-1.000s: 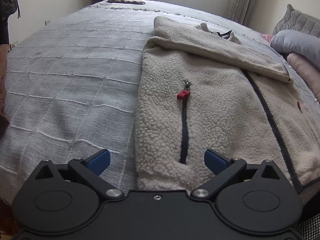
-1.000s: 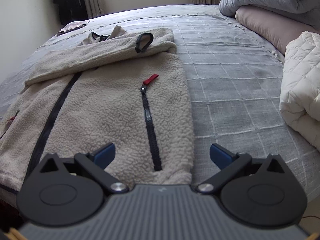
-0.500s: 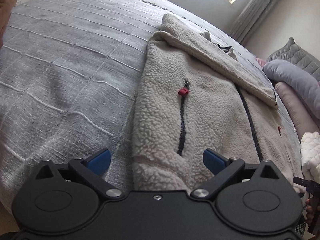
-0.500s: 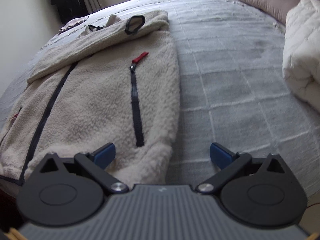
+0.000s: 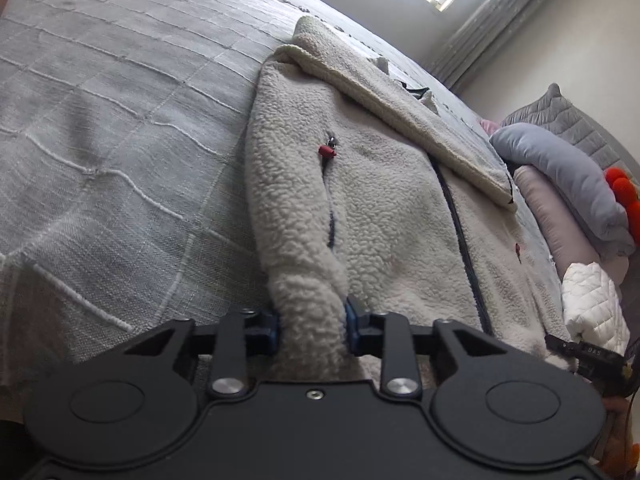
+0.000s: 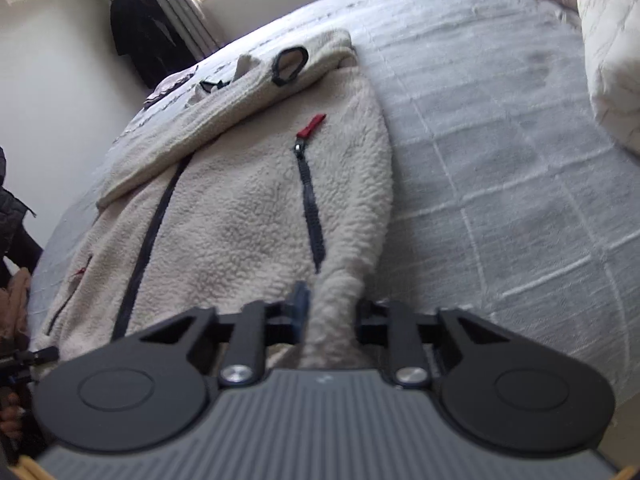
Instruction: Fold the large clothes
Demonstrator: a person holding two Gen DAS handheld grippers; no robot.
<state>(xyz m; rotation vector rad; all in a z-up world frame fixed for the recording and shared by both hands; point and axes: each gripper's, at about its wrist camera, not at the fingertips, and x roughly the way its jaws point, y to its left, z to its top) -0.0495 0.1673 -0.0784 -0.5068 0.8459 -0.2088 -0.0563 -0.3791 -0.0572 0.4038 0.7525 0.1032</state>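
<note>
A cream fleece jacket (image 5: 384, 200) lies flat on the bed, front up, with dark zips and red zip pulls; it also shows in the right wrist view (image 6: 240, 208). One sleeve is folded across its chest. My left gripper (image 5: 311, 326) is shut on the jacket's bottom hem at its left corner. My right gripper (image 6: 332, 316) is shut on the bottom hem at its right corner. The fleece bunches up between each pair of blue pads.
The bed has a grey checked bedspread (image 5: 104, 128). Pillows and a grey rolled blanket (image 5: 560, 176) lie at the head end. A white quilted item (image 6: 612, 52) sits on the bed to the right of the jacket. Dark clothes (image 6: 140, 36) hang by the window.
Both grippers moved down to the jacket's bottom hem and closed on it, one at each corner. Before, both were open above the hem.
</note>
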